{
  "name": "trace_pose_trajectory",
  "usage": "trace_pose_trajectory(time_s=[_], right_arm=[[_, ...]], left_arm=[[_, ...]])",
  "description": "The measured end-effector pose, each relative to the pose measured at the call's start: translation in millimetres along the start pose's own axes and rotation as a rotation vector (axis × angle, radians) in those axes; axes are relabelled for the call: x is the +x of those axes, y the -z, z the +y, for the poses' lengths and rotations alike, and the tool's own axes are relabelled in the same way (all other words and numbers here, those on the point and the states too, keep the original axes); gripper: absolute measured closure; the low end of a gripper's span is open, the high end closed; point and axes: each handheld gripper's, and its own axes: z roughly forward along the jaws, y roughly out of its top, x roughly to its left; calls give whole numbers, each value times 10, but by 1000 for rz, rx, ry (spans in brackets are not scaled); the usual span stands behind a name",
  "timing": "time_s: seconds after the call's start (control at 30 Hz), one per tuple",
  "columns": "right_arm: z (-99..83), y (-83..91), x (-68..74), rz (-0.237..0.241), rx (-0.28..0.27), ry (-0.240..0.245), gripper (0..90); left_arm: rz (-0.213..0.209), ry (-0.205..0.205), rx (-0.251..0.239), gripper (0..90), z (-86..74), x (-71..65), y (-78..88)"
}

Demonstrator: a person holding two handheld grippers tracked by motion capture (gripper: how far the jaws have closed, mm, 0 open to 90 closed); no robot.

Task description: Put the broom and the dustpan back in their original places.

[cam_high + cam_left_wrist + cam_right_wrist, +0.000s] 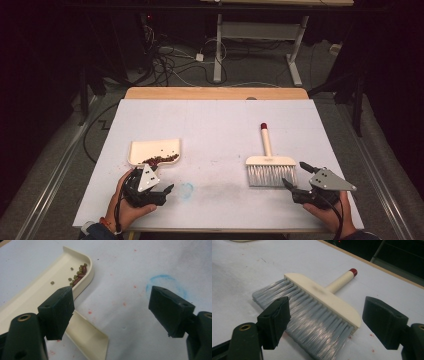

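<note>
1. Left tool (161, 191) rested low on the tabletop (215, 120) near its front-left edge, jaws spread wide, nothing between them; gripped by the person's left hand (125, 202) from below.
2. Dustpan (150, 148) lay flat just ahead of that tool, cream plastic, handle end pointing back toward the jaws; in the left gripper view one jaw sat over the pan's edge (85, 287), apparently clear of it, though contact could not be ruled out. Probably parked there so the handle could be taken without a long reach.
3. Beans (161, 159), red-brown mixed with small greenish ones, heaped against the pan's near wall and one corner (79, 273), a few strays farther in. Judged to be swept load, kept in by the raised rim.
4. Right tool (296, 175) held at the front-right, jaws likewise wide apart and empty, aimed at the bristles.
5. Brush (269, 162) lay flat, grey bristles (312, 315) toward the person, cream handle with a red cap (353, 271) pointing away; bristle tips just beside one jaw in the right gripper view. Set down rather than held, apparently with the sweeping finished or paused.
6. Faint blue ring (165, 281) and red specks marked the white surface.
7. No brand, label or readable writing found anywhere.
</note>
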Motion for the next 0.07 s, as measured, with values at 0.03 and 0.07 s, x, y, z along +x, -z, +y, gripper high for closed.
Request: trace_pose_trajectory(time_s=[0.03, 0.07], right_arm=[[1, 3, -1, 2, 0, 0, 225], [3, 3, -4, 7, 1, -2, 225]], left_arm=[[2, -2, 1, 204, 2, -1, -3], [3, -6, 4, 204, 4, 2, -5]])
